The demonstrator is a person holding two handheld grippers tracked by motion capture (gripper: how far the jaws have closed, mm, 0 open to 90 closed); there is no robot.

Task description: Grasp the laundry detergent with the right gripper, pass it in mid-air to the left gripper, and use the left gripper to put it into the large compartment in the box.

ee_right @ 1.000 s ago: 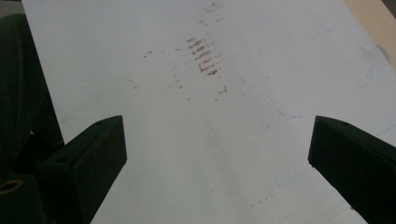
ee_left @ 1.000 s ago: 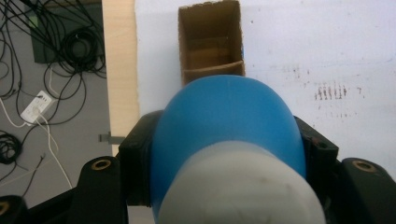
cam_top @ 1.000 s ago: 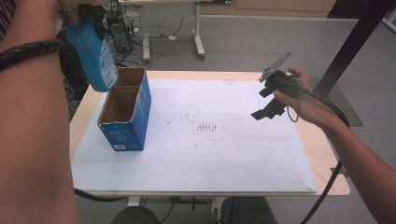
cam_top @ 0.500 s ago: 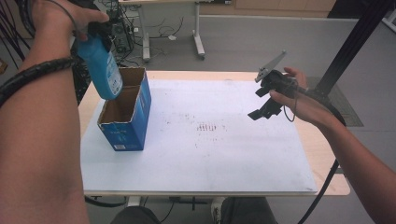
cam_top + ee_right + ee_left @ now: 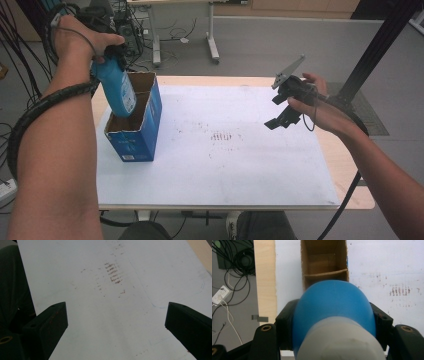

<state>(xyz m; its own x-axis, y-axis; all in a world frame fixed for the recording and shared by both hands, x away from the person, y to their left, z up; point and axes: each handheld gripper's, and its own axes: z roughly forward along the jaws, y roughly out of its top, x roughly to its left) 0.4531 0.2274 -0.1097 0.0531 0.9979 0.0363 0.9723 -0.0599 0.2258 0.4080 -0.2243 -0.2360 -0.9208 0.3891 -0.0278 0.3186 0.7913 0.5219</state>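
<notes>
A blue bottle [image 5: 116, 86] with a pale label is clamped in my left gripper [image 5: 102, 60], bottom end down. Its lower part dips into the near compartment of an open blue cardboard box [image 5: 137, 135] at the table's left. In the left gripper view the blue bottle [image 5: 332, 307] bulges between the black jaws, with the brown inside of the box [image 5: 324, 262] and its divider beyond. My right gripper [image 5: 281, 117] hovers above the table's right side, jaws wide apart with nothing between them; the right gripper [image 5: 116, 315] looks down on a stained white mat [image 5: 105, 302].
A white mat [image 5: 225, 155] with faint brown marks covers most of the wooden table [image 5: 350, 165]. Cables [image 5: 234, 270] lie on the floor off the left edge. Desk legs [image 5: 212, 45] stand on the floor behind the table.
My left hand has come down with the bottle, from above the box to its lower end inside the box's opening. The right hand has stayed where it was.
</notes>
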